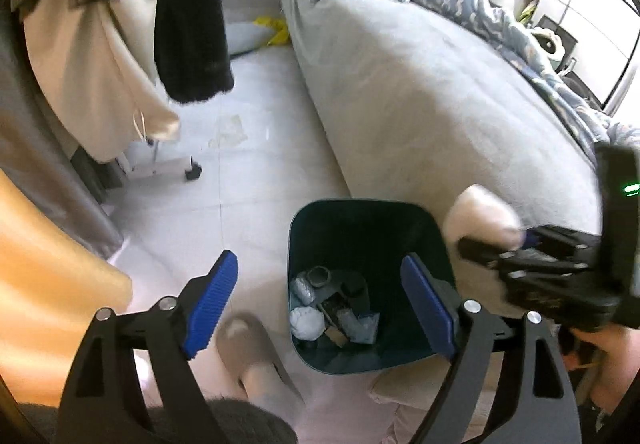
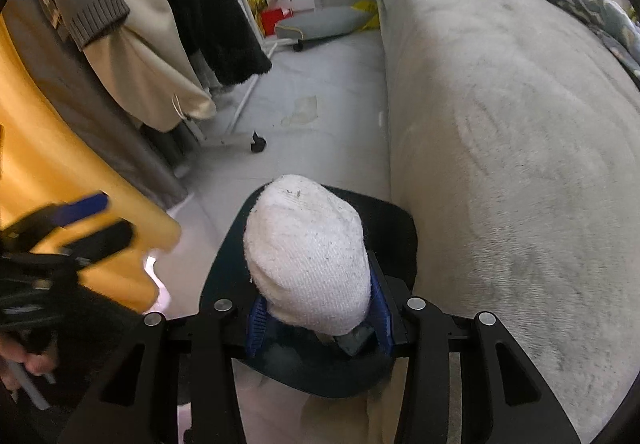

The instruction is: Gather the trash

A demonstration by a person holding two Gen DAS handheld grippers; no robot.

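White sock [image 2: 306, 250]: soft, light, limp by the look of it; pinched at its lower end in the right tool [image 2: 318, 318], hanging over the dark bin [image 1: 362, 218] beside the bed [image 1: 440, 92]. Bunched cloth suits a squeeze anywhere. Left tool [image 1: 316, 284] gapes, empty. No readable writing or labels.

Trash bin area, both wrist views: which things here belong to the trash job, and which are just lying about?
Job:
- dark teal trash bin, with wrappers and wads in it
- white sock, clamped in the right tongs above the bin
- left tongs, open and empty

Lying about:
- bed
- hanging coats
- grey cushion
- yellow curtain
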